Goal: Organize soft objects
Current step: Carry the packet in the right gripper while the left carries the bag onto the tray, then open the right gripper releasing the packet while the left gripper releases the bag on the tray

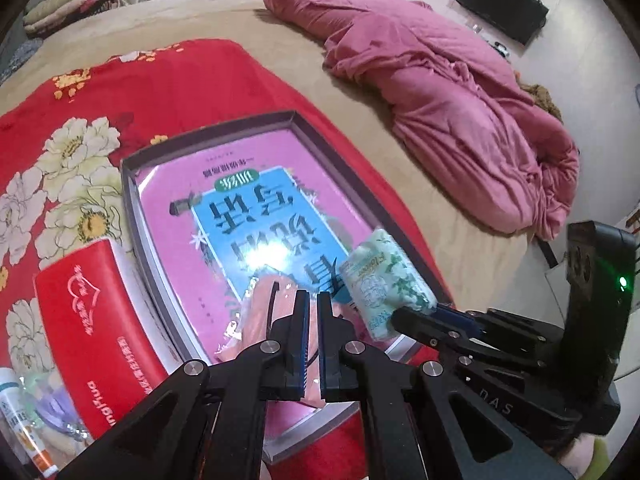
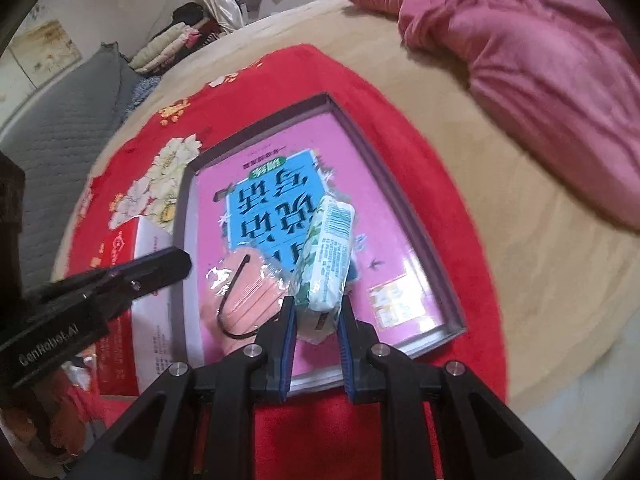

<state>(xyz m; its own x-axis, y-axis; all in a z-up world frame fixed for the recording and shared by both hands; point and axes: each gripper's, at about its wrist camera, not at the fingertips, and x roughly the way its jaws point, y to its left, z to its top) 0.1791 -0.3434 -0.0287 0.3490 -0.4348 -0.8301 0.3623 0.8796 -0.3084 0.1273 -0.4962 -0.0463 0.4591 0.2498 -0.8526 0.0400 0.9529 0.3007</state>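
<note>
the right tool [image 2: 316,316] is clamped on the near end of a green-and-white tissue pack [image 2: 326,256], whose long axis runs straight out ahead of the fingers and tilts up and away, its far end hanging over the open grey box [image 2: 436,256]. the pack sits above the pink-and-blue book cover lining the box floor; whether its lower edge already touches that cover i cannot tell. the left tool [image 1: 313,300] has its jaws drawn almost together with no thing visibly between them, and it hovers just over the wrapped pack of pink face masks [image 2: 244,292], which lies flat in the near corner of the box, just left of the tissue pack. so the tissue pack belongs to the right hand, and the free floor lies ahead and to the right of it, away from the masks. the likely next move is to lower the pack flat onto that space, long side parallel to the box wall, then let go. a red carton [image 1: 92,312] rests outside the box on the red floral blanket [image 1: 60,128], left of the left tool.
</note>
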